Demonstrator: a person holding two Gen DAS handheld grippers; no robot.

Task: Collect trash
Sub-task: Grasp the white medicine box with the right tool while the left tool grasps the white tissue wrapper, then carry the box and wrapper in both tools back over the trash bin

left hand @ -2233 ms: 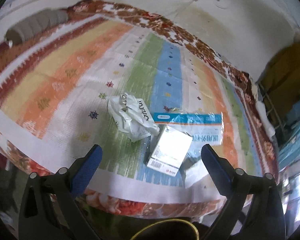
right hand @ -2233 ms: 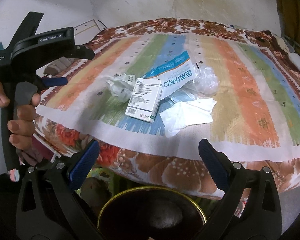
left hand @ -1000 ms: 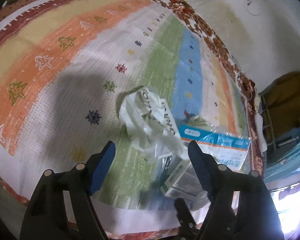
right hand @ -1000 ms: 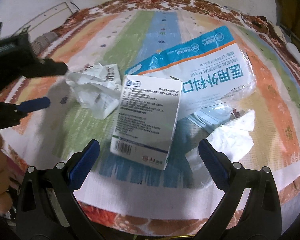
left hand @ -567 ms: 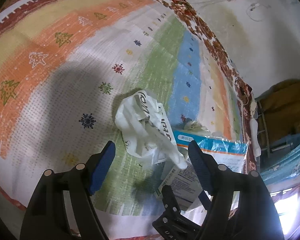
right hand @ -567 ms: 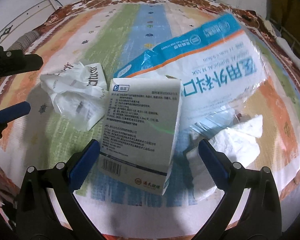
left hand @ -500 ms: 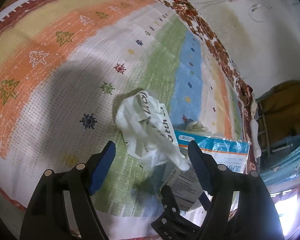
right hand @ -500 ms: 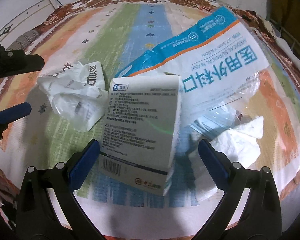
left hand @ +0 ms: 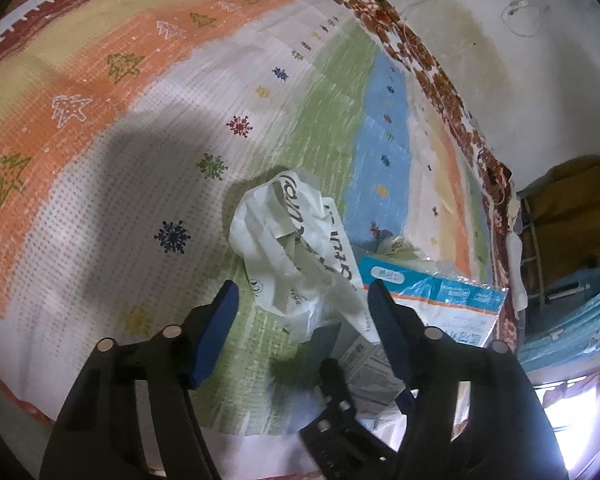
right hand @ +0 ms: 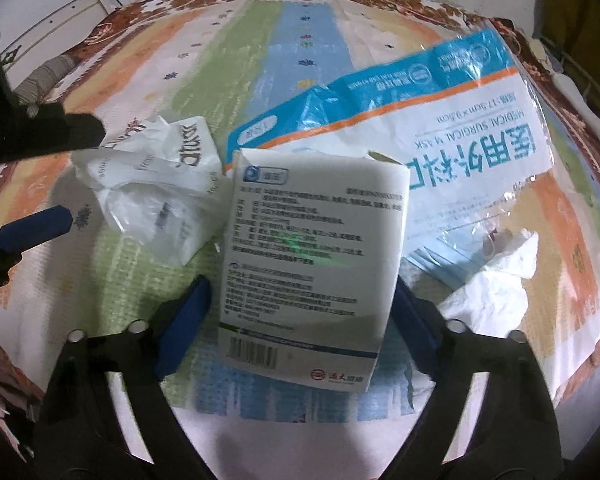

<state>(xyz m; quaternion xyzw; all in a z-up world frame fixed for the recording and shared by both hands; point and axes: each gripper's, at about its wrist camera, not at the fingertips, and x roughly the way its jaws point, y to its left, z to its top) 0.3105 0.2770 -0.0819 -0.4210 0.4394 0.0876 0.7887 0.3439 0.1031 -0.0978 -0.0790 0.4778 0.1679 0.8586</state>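
Trash sits near the front edge of a bed under a striped woven blanket (left hand: 100, 128): crumpled white plastic bag (left hand: 296, 248) on the green stripe, white medicine box (right hand: 312, 280) just beside it, leaning on a glossy blue-and-white surgical mask packet (right hand: 452, 136), crumpled white tissue (right hand: 496, 284) at the packet's near corner. Left gripper (left hand: 302, 322) jaws apart, straddling the bag's near end, the right gripper's black body crowding in beside the box. Right gripper (right hand: 300, 312) jaws apart either side of the cardboard box, blue pads close to its edges, contact unclear.
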